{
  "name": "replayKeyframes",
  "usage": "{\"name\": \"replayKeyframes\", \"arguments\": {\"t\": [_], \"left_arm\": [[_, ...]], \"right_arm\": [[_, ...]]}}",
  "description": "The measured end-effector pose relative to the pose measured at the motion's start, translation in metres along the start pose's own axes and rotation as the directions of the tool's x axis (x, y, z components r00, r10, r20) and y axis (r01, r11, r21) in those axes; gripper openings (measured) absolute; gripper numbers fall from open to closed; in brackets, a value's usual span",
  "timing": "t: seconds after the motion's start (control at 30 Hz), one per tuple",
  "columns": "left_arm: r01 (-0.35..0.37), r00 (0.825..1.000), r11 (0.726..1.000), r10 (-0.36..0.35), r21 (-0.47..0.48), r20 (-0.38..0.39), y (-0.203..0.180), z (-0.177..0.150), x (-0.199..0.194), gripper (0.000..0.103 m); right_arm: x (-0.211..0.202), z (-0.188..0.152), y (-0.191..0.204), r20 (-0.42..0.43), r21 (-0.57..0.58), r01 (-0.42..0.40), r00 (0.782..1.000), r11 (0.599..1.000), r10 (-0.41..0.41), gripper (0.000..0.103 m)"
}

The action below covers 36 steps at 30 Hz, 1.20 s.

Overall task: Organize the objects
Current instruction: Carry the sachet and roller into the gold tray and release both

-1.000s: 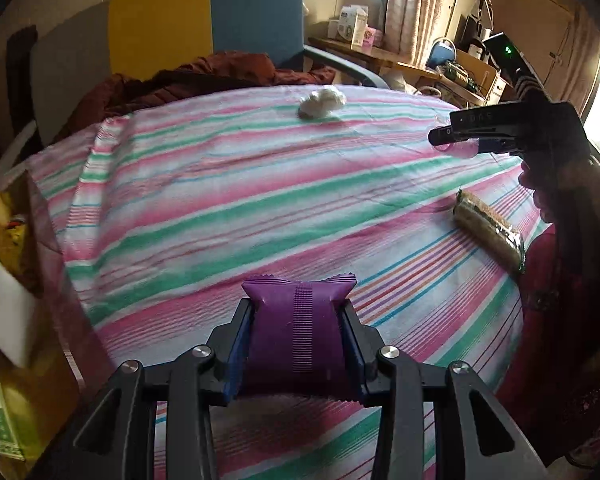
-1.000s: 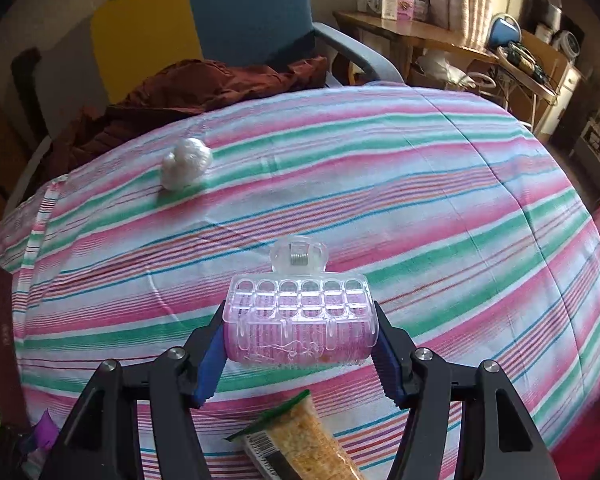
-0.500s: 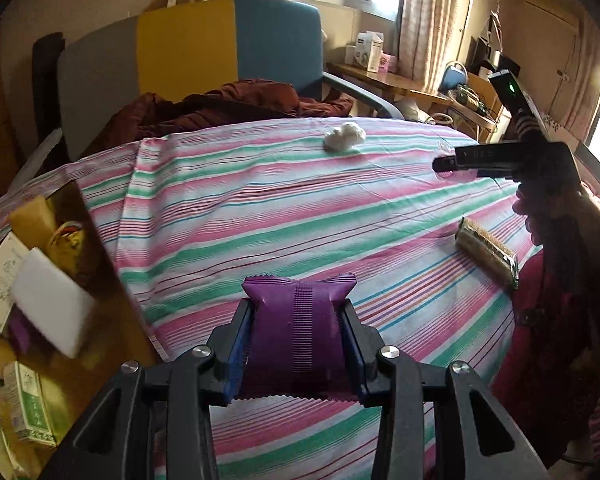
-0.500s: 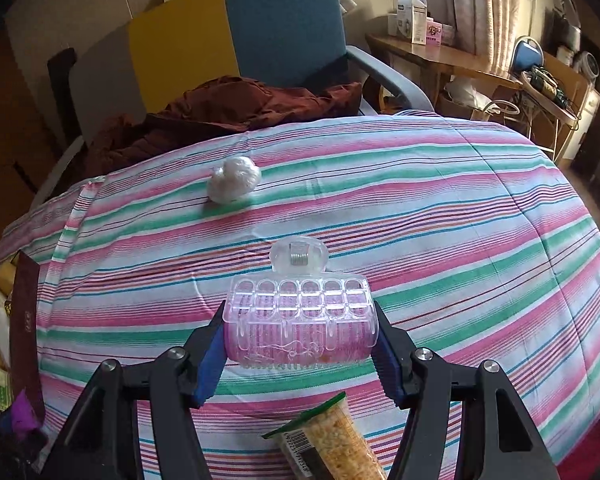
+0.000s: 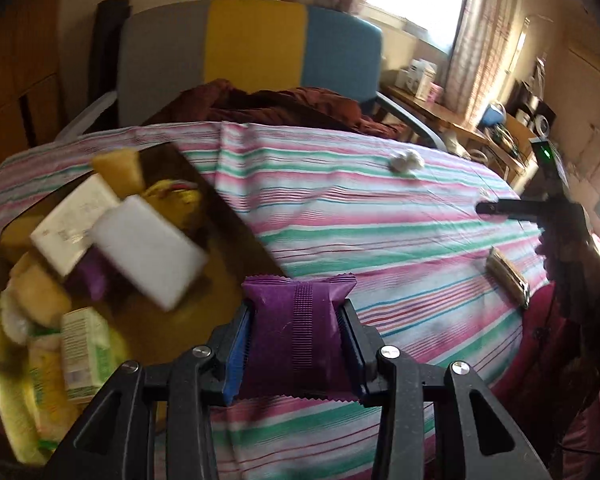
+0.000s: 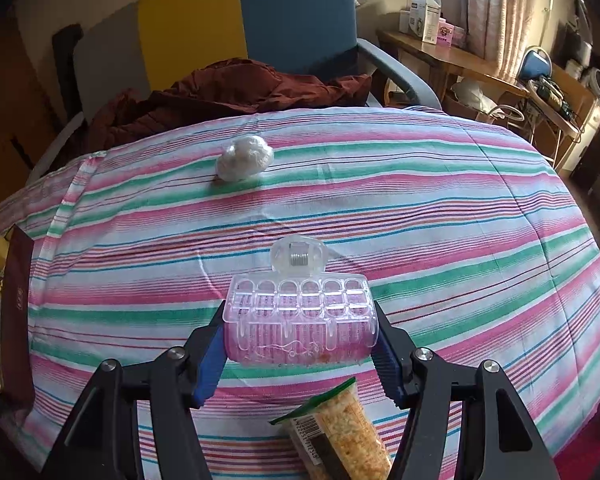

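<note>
**Left gripper** [image 5: 296, 344]: clenched on a purple packet [image 5: 298, 332], both pads pressed into its sides. Your view has swung left since a second ago: the open box [image 5: 236, 216] that then showed only at the frame's left edge now fills the left half, and the packet hangs just beside its near corner, not yet over the opening. Reading: you are carrying the packet to the box, with release still to come.

**Box contents**: a white block [image 5: 148, 248], a cream carton [image 5: 72, 228], a green-and-white carton [image 5: 86, 356], yellow packs and another purple item [image 5: 92, 276]. All are blurred by the swing, so finer detail is not readable.

**Right gripper** [image 6: 300, 336]: grasping a clear plastic hair clip [image 6: 300, 320] held crosswise between the pads, above the striped cloth of the table [image 6: 460, 216]. Its framing has shifted only a little against the earlier pictures; the clip sits in the same grip.

**Still on the table**:
- a snack pack [image 6: 340, 428], just beneath your right gripper;
- a crumpled white wad [image 6: 244, 158], near the far edge.

Neither has moved against the cloth stripes since the earlier frames.

**Beyond the table**: a chair [image 6: 240, 20] with grey, yellow and blue panels, and a brown garment [image 6: 236, 92] heaped on its seat.

**Task standing**: one item about to go in, one in hand, two left out.
</note>
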<state>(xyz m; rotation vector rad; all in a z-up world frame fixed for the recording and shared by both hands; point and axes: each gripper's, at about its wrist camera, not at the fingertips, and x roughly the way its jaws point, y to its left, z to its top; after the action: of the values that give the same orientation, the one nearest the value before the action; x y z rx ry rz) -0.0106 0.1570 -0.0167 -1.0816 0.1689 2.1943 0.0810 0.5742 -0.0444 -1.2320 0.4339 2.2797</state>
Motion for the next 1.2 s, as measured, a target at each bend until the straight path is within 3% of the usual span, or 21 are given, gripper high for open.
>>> {"name": "replayKeyframes", "arguments": {"t": [0.27,0.43,0.57,0.8,1.03,1.2], "left_arm": [[-0.073,0.997,0.989,0.074,-0.126,0.0,0.065,-0.013,-0.027,0.042],[-0.122,0.992,0.971,0.128,-0.207,0.018,0.101,-0.019,-0.045,0.042],[-0.149,0.986,0.949,0.164,-0.277,0.033,0.13,-0.019,-0.057,0.042],[-0.162,0.979,0.912,0.196,-0.376,0.054,0.172,-0.021,-0.071,0.042],[-0.14,0.985,0.903,0.17,-0.406,0.039,0.183,-0.029,-0.066,0.042],[-0.132,0.987,0.898,0.16,-0.419,0.031,0.187,-0.033,-0.063,0.042]], "right_arm": [[-0.022,-0.007,0.05,0.025,-0.064,-0.071,0.997,0.995,0.073,0.064],[-0.036,-0.011,0.098,0.043,-0.121,-0.166,0.984,0.979,0.172,0.064],[-0.052,-0.022,0.144,0.047,-0.182,-0.26,0.961,0.948,0.272,0.064],[-0.074,-0.052,0.235,-0.005,-0.287,-0.435,0.891,0.853,0.453,0.064],[-0.071,-0.081,0.306,-0.075,-0.376,-0.497,0.858,0.782,0.509,0.064],[-0.065,-0.096,0.332,-0.108,-0.407,-0.5,0.857,0.764,0.503,0.064]]}}
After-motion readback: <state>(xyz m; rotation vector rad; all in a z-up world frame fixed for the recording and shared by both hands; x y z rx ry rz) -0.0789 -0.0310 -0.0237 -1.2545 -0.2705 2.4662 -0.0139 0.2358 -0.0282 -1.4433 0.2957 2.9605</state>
